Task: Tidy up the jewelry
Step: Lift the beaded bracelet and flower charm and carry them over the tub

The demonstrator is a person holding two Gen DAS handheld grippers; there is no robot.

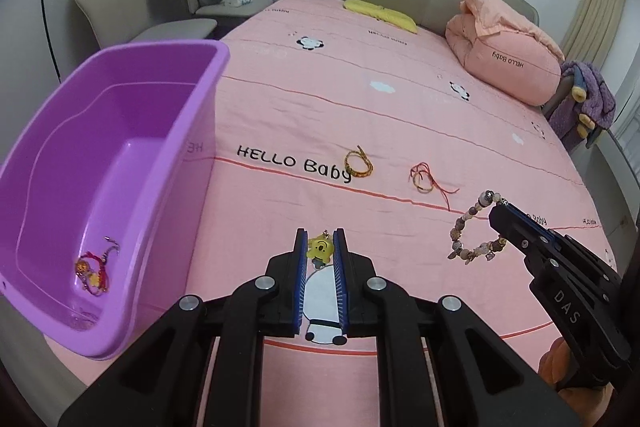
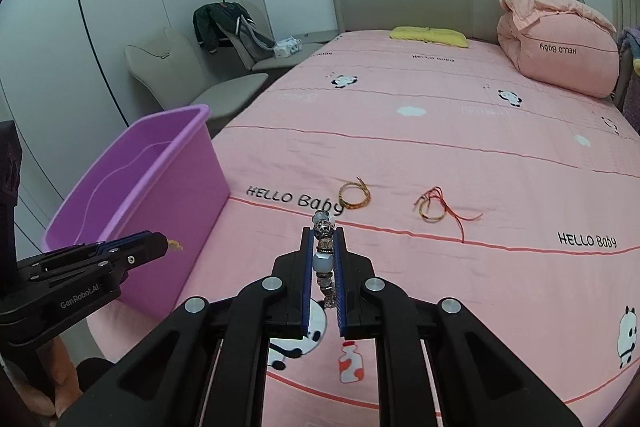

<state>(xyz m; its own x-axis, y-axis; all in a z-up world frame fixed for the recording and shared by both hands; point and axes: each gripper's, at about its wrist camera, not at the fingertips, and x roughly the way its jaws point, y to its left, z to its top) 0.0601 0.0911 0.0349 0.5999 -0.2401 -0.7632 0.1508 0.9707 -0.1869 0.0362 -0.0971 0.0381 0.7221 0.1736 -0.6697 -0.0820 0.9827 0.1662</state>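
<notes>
L gripper (image 1: 321, 247) cam only: red bracelet (image 1: 93, 269) w/in purple bin (image 1: 192, 131).

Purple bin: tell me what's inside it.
In the purple bin, one red-and-gold string bracelet with a small charm lies on the floor near the front corner. From the right wrist view the near wall hides the floor.

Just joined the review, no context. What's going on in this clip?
A person is sorting jewelry on a pink bedsheet into a purple plastic tub. The left tool is shut on a small yellow cartoon charm; the right tool is shut on a chunky beaded bracelet, lifted off the sheet. A red-and-gold piece already lies in the tub. Two cord bracelets, one gold-brown and one red, remain on the bed.
</notes>
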